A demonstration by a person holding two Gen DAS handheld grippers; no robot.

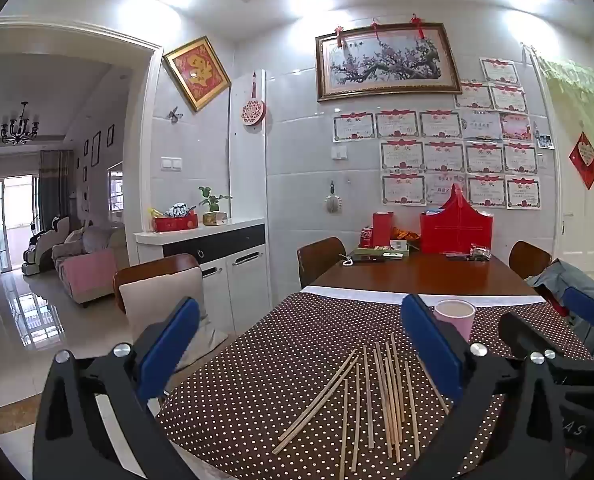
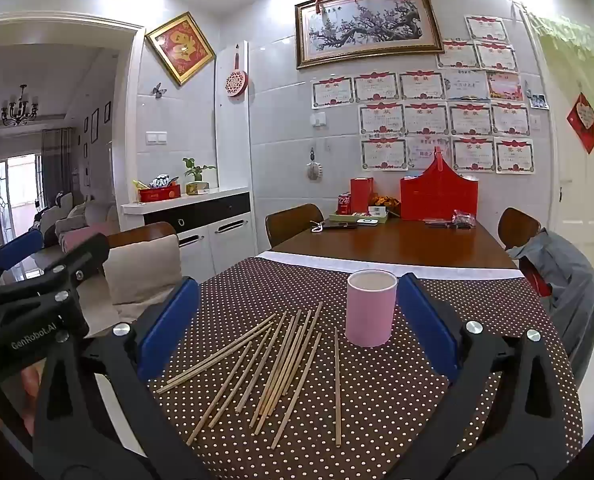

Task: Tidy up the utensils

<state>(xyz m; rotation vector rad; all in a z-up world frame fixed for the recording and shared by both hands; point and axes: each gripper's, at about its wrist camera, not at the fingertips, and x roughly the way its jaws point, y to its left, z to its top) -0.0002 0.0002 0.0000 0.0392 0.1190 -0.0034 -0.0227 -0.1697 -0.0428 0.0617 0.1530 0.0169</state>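
Both tongs hang wide apart and empty above the near table edge. Just ahead of and below the right gripper (image 2: 297, 332) and left gripper (image 1: 301, 352), the chopsticks (image 2: 273, 364) lie scattered flat, long axes running mostly away from the tongs. The right seems nearer the pink cup (image 2: 371, 308), a smooth upright cylinder on the dotted cloth (image 2: 477, 400). The sticks are thin pale wood.

We see both grippers built alike: left gripper (image 1: 301, 356) and right gripper (image 2: 297, 328) have black angular plastic frames, blue rectangular pads (image 2: 168, 326), silver round screws (image 2: 474, 326); white "GenRobot.AI" lettering on the left one's side.
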